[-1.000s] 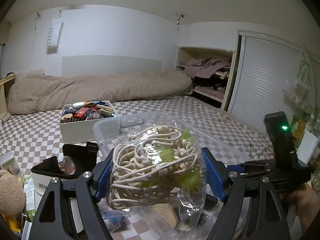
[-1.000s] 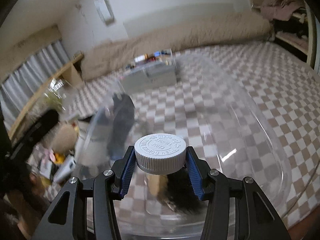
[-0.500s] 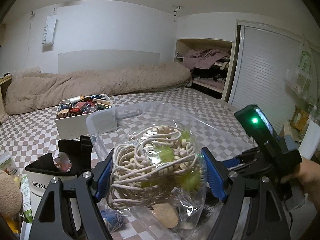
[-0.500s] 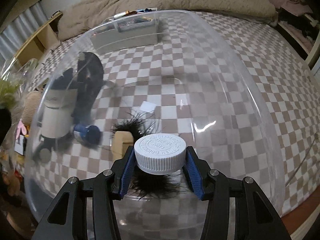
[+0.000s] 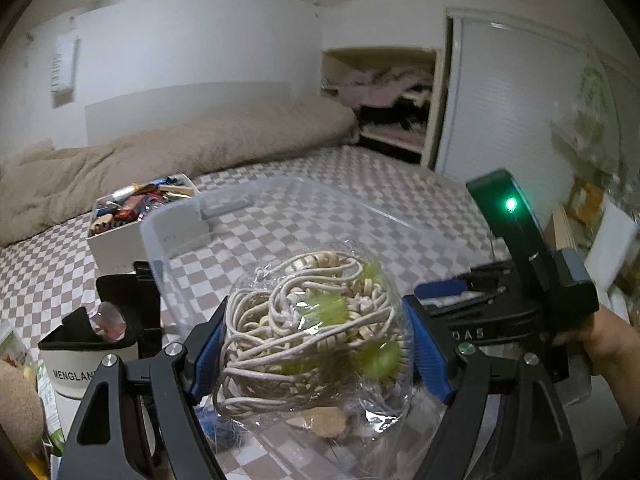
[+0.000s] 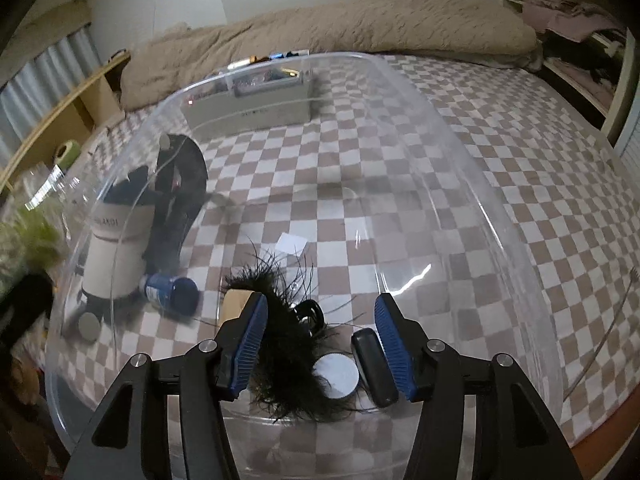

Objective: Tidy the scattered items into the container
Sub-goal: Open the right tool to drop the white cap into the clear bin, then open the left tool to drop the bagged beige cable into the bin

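Clamping the clear bag of cord and beads point(image 5: 316, 332) between both blue pads of the left gripper point(image 5: 318, 344) — held just above the near rim of the clear container point(image 5: 280, 208). Right gripper point(image 6: 320, 346) jaws just opening, spread wide with nothing gripped; white-capped bottle point(image 6: 335, 376) lying on the container floor below, beside black feathers point(image 6: 288, 344) and a small black case point(image 6: 370, 366). Further in — blue bottle point(image 6: 172, 292), tan block point(image 6: 236, 304). Outside the wall: white-and-black jar point(image 6: 116, 248). Beyond, white box of clutter point(image 5: 132, 216) on checkered floor point(image 6: 500, 140), beige duvet point(image 5: 172, 156) behind.
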### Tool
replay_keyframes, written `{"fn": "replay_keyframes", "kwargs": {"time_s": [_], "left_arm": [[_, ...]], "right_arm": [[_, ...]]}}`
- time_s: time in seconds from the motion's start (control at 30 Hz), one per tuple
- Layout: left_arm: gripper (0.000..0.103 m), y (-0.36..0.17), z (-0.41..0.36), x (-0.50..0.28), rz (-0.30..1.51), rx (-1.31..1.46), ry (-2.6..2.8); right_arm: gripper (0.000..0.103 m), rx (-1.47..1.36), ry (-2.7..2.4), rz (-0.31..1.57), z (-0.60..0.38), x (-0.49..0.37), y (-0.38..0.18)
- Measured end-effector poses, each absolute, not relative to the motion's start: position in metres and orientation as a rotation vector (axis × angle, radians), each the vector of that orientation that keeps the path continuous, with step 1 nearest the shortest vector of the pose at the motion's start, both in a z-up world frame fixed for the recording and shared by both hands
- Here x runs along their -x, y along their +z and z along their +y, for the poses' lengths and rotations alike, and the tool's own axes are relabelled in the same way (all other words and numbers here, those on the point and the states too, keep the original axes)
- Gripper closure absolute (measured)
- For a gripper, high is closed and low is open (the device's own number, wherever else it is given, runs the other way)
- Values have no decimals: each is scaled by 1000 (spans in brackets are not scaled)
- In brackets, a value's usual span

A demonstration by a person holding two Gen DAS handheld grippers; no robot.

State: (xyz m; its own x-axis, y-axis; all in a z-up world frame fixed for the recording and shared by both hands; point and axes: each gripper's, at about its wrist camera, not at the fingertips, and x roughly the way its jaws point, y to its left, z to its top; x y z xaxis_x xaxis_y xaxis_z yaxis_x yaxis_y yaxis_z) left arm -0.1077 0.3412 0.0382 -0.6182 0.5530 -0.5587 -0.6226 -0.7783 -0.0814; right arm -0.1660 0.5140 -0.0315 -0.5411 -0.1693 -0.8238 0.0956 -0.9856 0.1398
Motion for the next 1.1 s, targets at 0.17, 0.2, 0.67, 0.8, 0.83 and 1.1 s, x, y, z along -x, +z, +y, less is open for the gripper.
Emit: {"fn": "replay_keyframes", "kwargs": {"time_s": [0.17, 0.2, 0.67, 0.8, 0.83, 1.1], "left_arm": [[23, 32, 354, 115, 242, 895, 2241], [23, 31, 356, 116, 263, 921, 2223], [14, 8, 383, 105, 592, 1107, 1983], [6, 8, 383, 108, 552, 1122, 2000], [6, 9, 382, 108, 544, 1119, 2008], [6, 16, 376, 102, 541, 1075, 2042]], "right_arm": [[47, -1378, -2654, -149, 517, 164, -32], [47, -1371, -2656, -154, 518, 164, -31], [47, -1364, -2682, -197, 517, 166, -30], [47, -1357, -2689, -212, 518, 164, -31], [47, -1355, -2690, -215, 518, 164, -31], [47, -1358, -2690, -210, 518, 163, -30]]}}
